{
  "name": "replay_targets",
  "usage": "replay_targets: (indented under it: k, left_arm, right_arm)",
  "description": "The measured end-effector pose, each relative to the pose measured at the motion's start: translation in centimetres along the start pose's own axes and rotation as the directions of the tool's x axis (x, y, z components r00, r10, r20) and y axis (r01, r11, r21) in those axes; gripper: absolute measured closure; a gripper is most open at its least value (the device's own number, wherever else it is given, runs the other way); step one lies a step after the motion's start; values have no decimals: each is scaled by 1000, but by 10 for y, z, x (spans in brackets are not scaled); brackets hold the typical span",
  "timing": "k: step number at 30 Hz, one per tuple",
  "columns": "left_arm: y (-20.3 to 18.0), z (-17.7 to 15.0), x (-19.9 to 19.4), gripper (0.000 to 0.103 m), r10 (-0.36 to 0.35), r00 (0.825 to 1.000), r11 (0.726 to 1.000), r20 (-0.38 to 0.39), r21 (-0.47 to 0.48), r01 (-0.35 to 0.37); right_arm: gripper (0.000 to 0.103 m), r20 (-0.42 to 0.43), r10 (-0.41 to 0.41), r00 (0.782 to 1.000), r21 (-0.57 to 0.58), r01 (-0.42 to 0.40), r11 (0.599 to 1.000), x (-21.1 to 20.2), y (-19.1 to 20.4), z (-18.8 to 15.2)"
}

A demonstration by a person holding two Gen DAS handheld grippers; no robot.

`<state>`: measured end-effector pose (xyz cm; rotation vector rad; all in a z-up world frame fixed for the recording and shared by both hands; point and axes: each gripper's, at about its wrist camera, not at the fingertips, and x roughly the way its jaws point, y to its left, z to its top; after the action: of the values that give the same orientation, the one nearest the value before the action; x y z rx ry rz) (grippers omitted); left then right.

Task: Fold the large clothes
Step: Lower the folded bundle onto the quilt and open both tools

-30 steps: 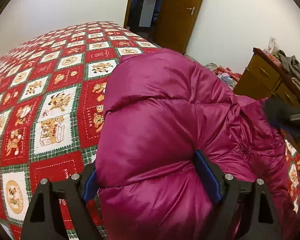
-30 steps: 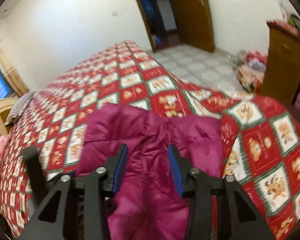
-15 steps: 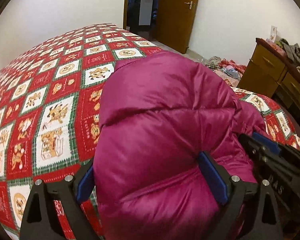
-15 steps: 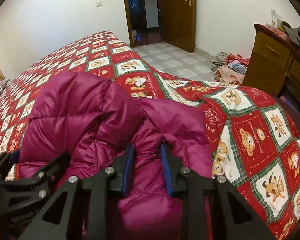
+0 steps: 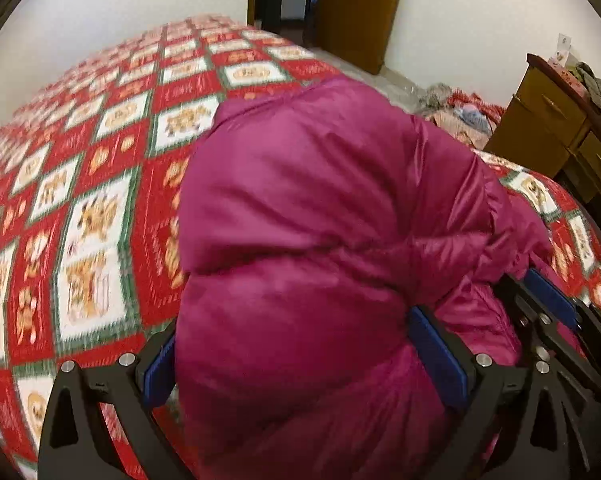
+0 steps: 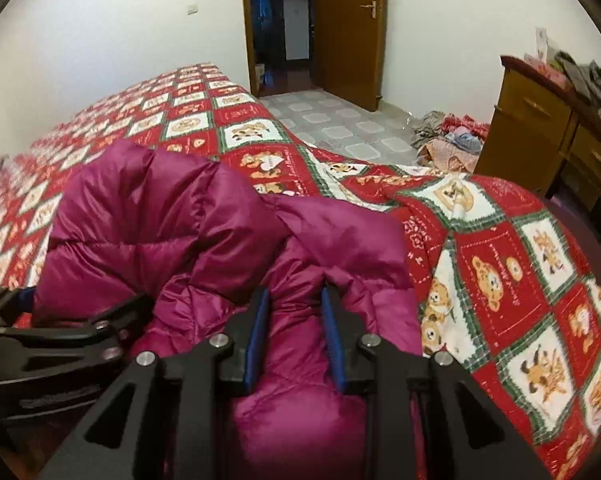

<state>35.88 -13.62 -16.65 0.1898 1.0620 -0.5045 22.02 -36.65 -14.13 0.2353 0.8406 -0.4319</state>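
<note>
A puffy magenta down jacket (image 5: 320,200) lies bunched on the bed's red patchwork quilt (image 5: 92,200). My left gripper (image 5: 294,332) straddles a thick bulge of it. Its jaws are opening, the padding swells between the blue pads, and the left pad stands at the fabric's edge without squeezing. In the right wrist view the jacket (image 6: 160,220) is folded over itself. My right gripper (image 6: 296,300) is shut on a narrow ridge of it near the quilt's front corner (image 6: 500,280). The right gripper (image 5: 548,308) sits close beside the left gripper (image 6: 60,332).
A wooden dresser (image 6: 540,120) with clothes piled on top stands to the right of the bed. A heap of clothes (image 6: 448,140) lies on the tiled floor (image 6: 340,120) beside it. A brown door (image 6: 348,32) stands open at the back.
The left jaws have spread wider and the pinch in the jacket's bulge has eased. The right gripper came down next to the left one and narrowed onto a fold of the jacket.
</note>
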Motion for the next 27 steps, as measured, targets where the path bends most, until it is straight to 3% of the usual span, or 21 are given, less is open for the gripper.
replay_targets:
  k: [4,6,11,16,27]
  left_arm:
    - [7,-14,-22,1,-2,1000,1000,1,-23,2]
    - [7,-21,-32,1,24,999,1000,25,-9,-24]
    - [6,-40,-53,1,49,996,999,76,11,-50]
    - [10,-66,-70,1,25,996,1000,86,2,-25]
    - [18,-130,-98,1,1,995,1000,95,-13,0]
  right_arm:
    - [65,18,-28,999,-69,30,997,-21,6,-4]
    - [50,57,-36,998,-88,41,995,-43,10,-13]
    - [49,71,-62,996,-68,67,995,-73,9,-42]
    - [49,47,-19,999,4,19,1000,-79,-2,-66]
    - [48,67,12,998,10,-13,1000,-115,2,-112]
